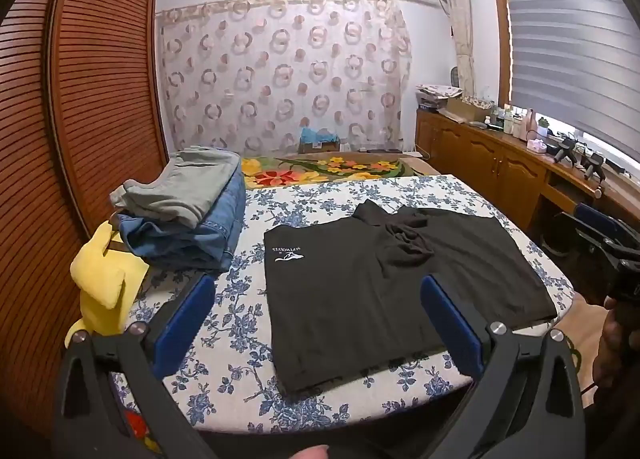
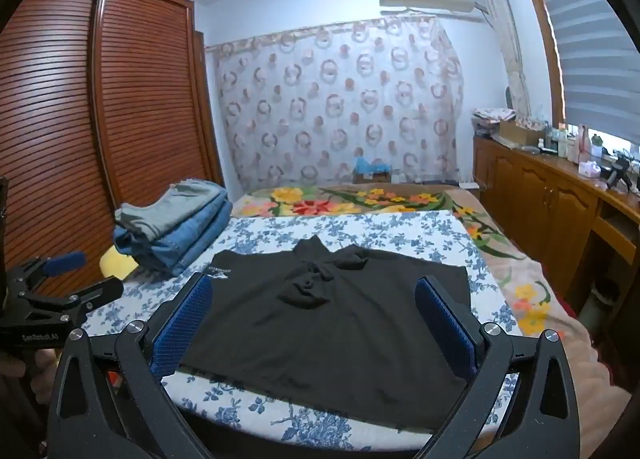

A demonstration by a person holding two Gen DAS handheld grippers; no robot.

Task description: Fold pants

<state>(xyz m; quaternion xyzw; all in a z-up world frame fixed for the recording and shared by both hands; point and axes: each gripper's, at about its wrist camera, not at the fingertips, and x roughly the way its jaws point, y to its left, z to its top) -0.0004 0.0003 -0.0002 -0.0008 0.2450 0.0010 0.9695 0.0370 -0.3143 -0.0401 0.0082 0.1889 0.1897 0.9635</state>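
A: Start at the left edge of the left wrist view. What is there?

B: A louvred wooden wardrobe point(image 1: 100, 99) fills the left side. Below it, at centre left, a yellow cloth point(image 1: 105, 279) lies at the edge of the bed point(image 1: 240, 339), and just right of it sits a stack of folded clothes point(image 1: 188, 215), grey on top of blue denim.

A: And the pants?

B: The black pants point(image 1: 392, 283) lie spread on the blue-flowered sheet in the middle of the frame, a white logo on their left part and a bunched fold near the upper middle. In the right wrist view the black pants point(image 2: 332, 323) fill the centre, reaching down to the bed's near edge.

A: How does the left tool stand?

B: The left tool point(image 1: 320, 323) is spread wide, nothing between its blue pads. It hovers above the near part of the pants, touching nothing that I can see.

A: The right tool?

B: The right tool point(image 2: 316, 323) is likewise spread wide and empty, the pants lying below and between its pads. In the left wrist view it shows at the right edge.

A: Further right?

B: A wooden desk point(image 1: 500, 163) with bottles and small items runs along the right, under a window blind point(image 1: 572, 39).
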